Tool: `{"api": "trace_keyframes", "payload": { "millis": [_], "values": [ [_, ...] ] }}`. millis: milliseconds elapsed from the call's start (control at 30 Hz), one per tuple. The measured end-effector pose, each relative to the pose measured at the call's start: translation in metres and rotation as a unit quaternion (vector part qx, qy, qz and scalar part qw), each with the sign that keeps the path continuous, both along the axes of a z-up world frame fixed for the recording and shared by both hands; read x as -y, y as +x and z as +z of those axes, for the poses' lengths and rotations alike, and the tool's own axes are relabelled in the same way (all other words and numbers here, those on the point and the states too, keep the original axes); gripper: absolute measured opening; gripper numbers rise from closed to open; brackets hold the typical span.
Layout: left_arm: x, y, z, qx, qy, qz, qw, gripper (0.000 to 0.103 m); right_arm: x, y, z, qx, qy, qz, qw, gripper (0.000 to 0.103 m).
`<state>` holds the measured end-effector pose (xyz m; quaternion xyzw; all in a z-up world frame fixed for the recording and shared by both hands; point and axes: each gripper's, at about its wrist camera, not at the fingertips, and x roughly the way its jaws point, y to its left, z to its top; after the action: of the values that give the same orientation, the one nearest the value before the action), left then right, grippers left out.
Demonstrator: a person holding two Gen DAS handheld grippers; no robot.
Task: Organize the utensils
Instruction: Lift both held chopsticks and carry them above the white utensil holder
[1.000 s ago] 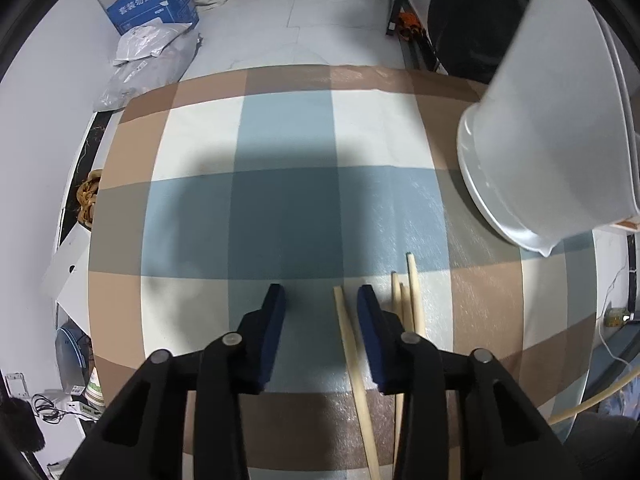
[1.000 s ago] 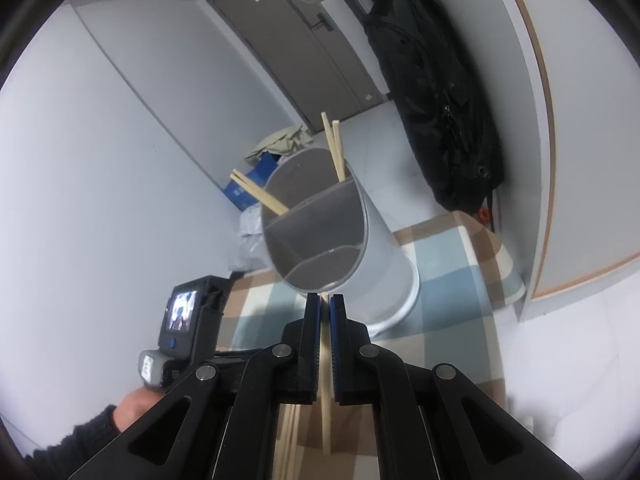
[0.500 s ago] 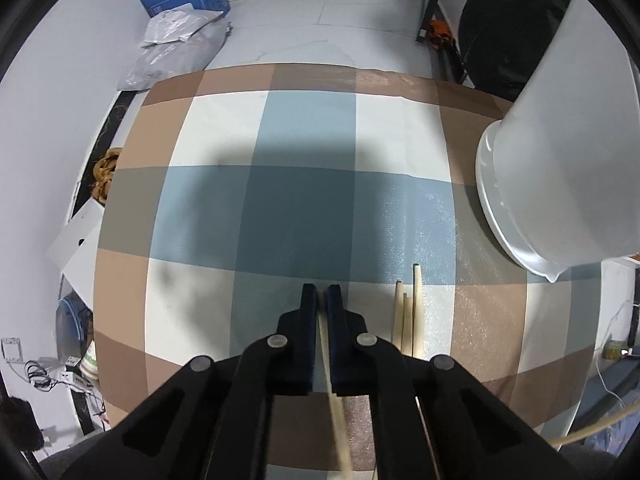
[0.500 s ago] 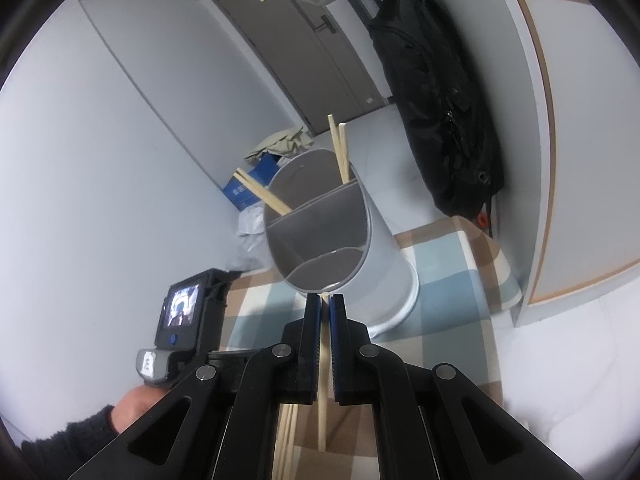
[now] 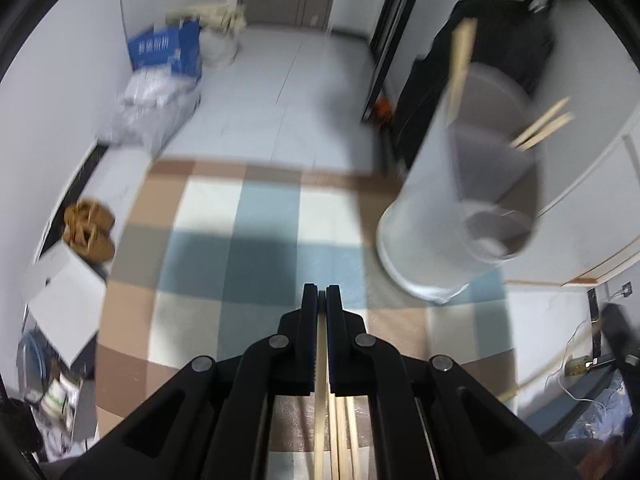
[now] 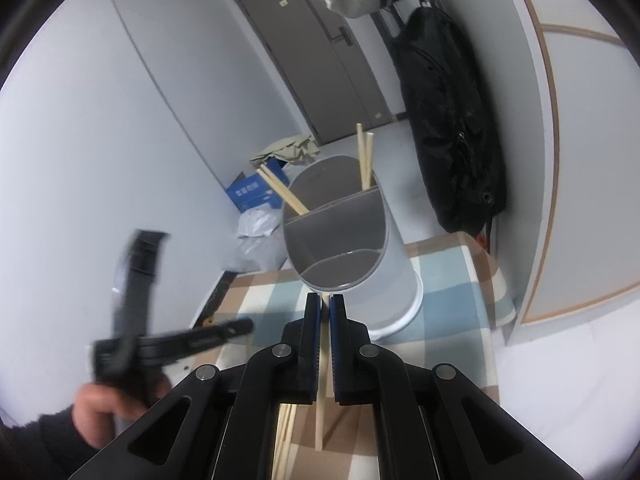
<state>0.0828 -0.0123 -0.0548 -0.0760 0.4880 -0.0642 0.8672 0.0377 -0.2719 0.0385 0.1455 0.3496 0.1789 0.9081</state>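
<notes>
A: How are the chopsticks being held?

B: In each view one chopstick is pinched lengthwise between nearly closed jaws: the left gripper [image 5: 322, 292] on the left chopstick [image 5: 320, 420], the right gripper [image 6: 325, 300] on the right chopstick [image 6: 319, 412]. Judged from this, each is kept upright so it can be lowered tip-first into the holder [image 6: 352, 256].

A: And beyond the jaws?

B: Loose chopsticks [image 5: 343, 432] are seen lying on the checked surface [image 5: 200, 264]. Farther on, the white divided holder stands on it, chopsticks already in its far compartment.

A: What is shown by only one view?

B: The near compartments are shown empty by the right view, along with the blurred left hand [image 6: 100, 412].
</notes>
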Motion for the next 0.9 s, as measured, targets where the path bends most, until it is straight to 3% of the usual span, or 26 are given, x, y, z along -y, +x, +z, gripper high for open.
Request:
{"api": "trace_keyframes", "payload": {
  "millis": [133, 367, 900],
  "values": [
    [-0.001, -0.022, 0.026, 0.069, -0.015, -0.009, 0.9975, 0.000, -0.009, -0.008, 0.004, 0.023, -0.017, 0.010, 1.000, 0.004],
    [-0.003, -0.039, 0.040, 0.122, -0.026, -0.038, 0.9915, 0.000, -0.028, -0.022, 0.009, 0.064, -0.059, 0.030, 0.996, 0.004],
    [-0.005, -0.052, 0.060, 0.138, -0.005, -0.068, 0.9881, 0.000, -0.050, -0.031, 0.010, 0.100, -0.082, 0.038, 0.991, 0.003]
  ]
}}
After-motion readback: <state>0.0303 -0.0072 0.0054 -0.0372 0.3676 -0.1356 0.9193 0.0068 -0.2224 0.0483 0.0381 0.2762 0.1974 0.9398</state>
